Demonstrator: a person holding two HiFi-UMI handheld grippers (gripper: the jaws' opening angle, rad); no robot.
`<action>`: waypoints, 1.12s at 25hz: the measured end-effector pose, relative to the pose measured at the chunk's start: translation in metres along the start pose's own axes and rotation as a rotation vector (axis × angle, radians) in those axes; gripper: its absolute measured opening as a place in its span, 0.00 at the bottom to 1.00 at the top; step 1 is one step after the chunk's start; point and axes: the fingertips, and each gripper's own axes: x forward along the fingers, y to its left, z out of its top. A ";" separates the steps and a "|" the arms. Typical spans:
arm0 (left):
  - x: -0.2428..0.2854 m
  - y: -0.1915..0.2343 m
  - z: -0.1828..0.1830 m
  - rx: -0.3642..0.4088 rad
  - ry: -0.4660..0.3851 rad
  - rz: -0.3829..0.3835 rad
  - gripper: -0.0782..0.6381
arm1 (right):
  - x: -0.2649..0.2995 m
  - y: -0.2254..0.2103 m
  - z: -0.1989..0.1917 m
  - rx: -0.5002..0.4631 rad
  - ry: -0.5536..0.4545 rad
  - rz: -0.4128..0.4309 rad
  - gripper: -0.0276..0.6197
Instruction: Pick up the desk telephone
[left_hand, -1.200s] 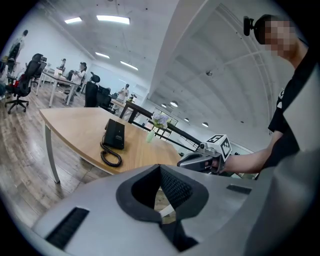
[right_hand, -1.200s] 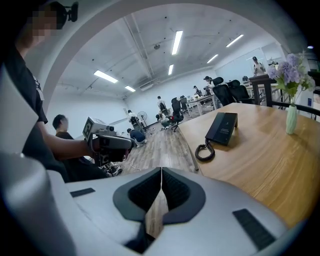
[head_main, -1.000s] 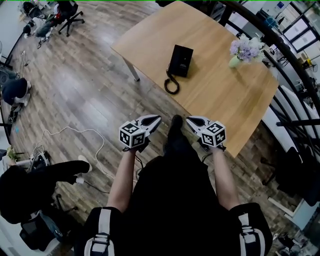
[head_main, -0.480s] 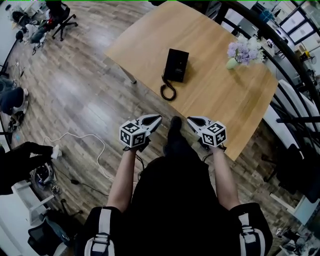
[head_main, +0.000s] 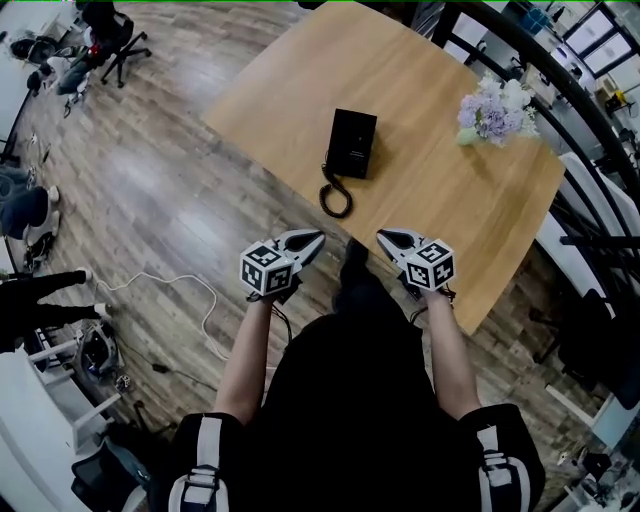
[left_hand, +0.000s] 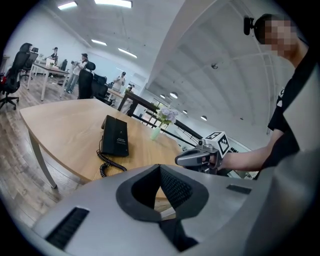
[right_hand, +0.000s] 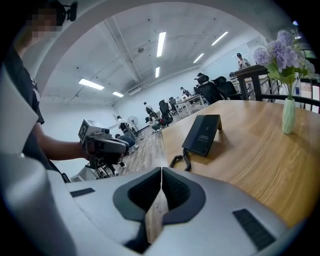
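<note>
desk telephone (head_main: 353, 143) on wooden table (head_main: 430, 205); plank floor (head_main: 165, 200)

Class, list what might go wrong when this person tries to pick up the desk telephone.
1. The left gripper and right gripper are both shut. Unless opened first, they may shove the desk telephone across the table.
2. The coiled cord lies by the table's near edge and might snag or drag during the lift.

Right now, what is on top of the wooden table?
A black desk telephone with its coiled cord and a vase of purple flowers stand on the table. Whatever lies under the telephone is covered.
</note>
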 end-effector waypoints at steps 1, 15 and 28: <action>0.003 0.003 0.003 0.002 0.004 -0.001 0.14 | 0.001 -0.005 0.004 0.005 -0.003 -0.003 0.08; 0.045 0.037 0.039 0.021 0.064 -0.006 0.14 | 0.019 -0.061 0.035 0.044 -0.007 0.006 0.08; 0.071 0.063 0.075 0.051 0.101 0.022 0.14 | 0.045 -0.101 0.065 0.053 0.002 0.047 0.08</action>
